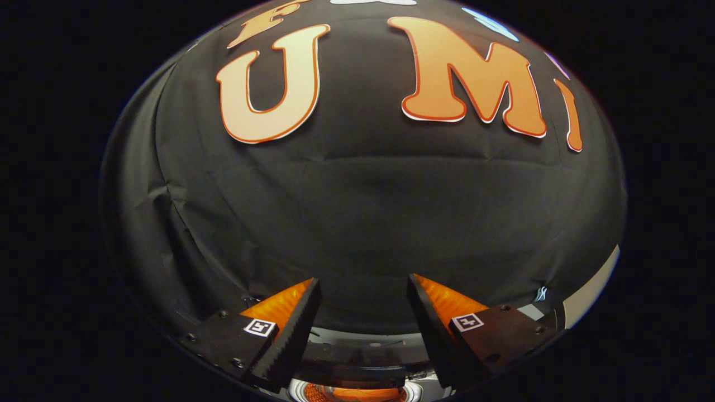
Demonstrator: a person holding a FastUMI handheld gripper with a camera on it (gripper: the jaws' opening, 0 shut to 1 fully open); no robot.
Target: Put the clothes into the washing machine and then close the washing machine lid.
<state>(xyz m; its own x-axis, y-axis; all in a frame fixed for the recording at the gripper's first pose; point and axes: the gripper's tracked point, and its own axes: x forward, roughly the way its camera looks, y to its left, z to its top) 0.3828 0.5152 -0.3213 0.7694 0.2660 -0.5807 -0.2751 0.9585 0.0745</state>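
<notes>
Fingers [304,318] of the gripper [364,287] stand wide apart with nothing between them, facing the black cloth wall [363,212]. Below them shows the washing machine [357,391], its round opening partly visible.

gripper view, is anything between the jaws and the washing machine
Nothing visible blocks the way. The gripper is open with nothing between its jaws, which point at the black cloth wall. Low between the jaws lies a round rim with an orange middle, perhaps the washing machine, though I cannot tell for sure. No clothes can be made out.
</notes>
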